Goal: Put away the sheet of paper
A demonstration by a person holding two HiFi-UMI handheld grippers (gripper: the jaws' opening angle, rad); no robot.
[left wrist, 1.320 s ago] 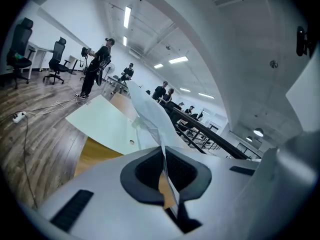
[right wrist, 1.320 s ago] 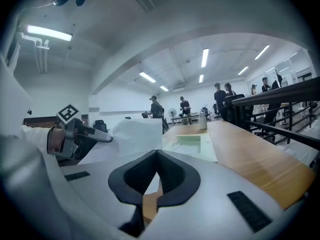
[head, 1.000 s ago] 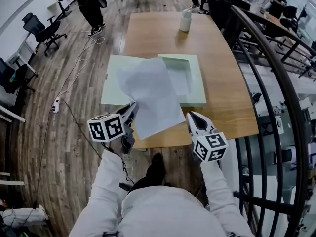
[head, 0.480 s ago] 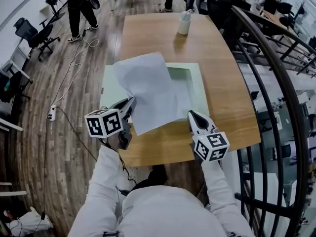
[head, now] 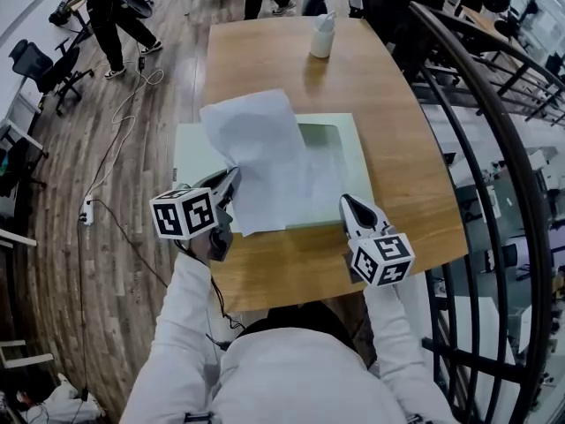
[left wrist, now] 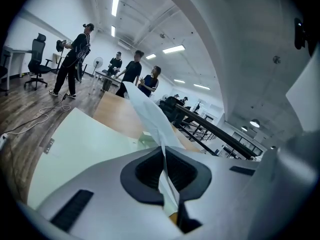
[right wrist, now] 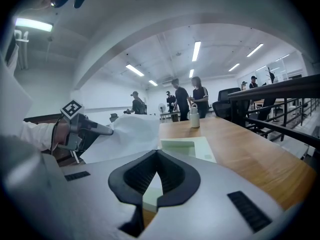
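step in hand reads as the carry-in. the sheet of paper (head: 265, 153) is up off the table (head: 410, 157) and hangs over the pale green box (head: 357, 162), not in it yet.

left gripper (head: 231, 181) is clamped on the sheet's near-left edge. in the left gripper view the paper runs straight between the closed jaws and rises away from them, bowed. the far end of the sheet reaches over the box's flat left flap (head: 188, 153) and the left side of the recess (head: 325, 138). its near edge lies across the front rim.

right gripper (head: 347, 203) sits just beside the box's near right corner, jaws together at the tips with nothing between them. its own view shows the sheet off to its left and the recess ahead. it doesn't look to be touching the paper, but the head view is too small at that corner to be sure.

next move, my read:
- the sheet is skewed against the recess, so the left gripper has to swing it right and square it to the opening.
- then lower it flat into the recess and let go.
- with a one-point grip the sheet will flop. it could catch the rim or fold under itself.
- the right gripper is free, so it could steady the loose corner or press it down.
- the flap probably closes over it after that.
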